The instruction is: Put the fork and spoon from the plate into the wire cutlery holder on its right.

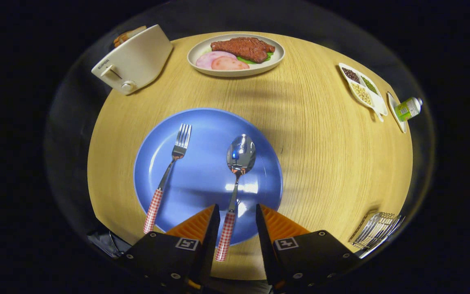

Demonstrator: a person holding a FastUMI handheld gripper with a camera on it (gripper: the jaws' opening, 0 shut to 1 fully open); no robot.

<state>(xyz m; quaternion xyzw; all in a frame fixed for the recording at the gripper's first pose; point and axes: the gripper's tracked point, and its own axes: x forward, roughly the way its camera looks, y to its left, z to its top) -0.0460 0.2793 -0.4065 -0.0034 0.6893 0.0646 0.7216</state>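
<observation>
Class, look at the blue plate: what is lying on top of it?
On the blue plate lie a fork and a spoon. The open claw straddles the spoon's checked handle without pressing it. The fingers cover part of the plate's near rim.

On the table [324,163], fork [169,173] lay left of spoon [235,179] on the plate [202,134], the spoon's handle between the parted gripper [238,214] fingers, holder [375,229] far right.

Fork [169,176] and spoon [235,185] (steel, red-checked handles) lying side by side on blue plate [202,134], handles overhanging its near rim. Wire cutlery holder [375,229] at tabletop's near right edge, well apart.

Gripper [238,214] open, fingers flanking spoon's handle.
</observation>
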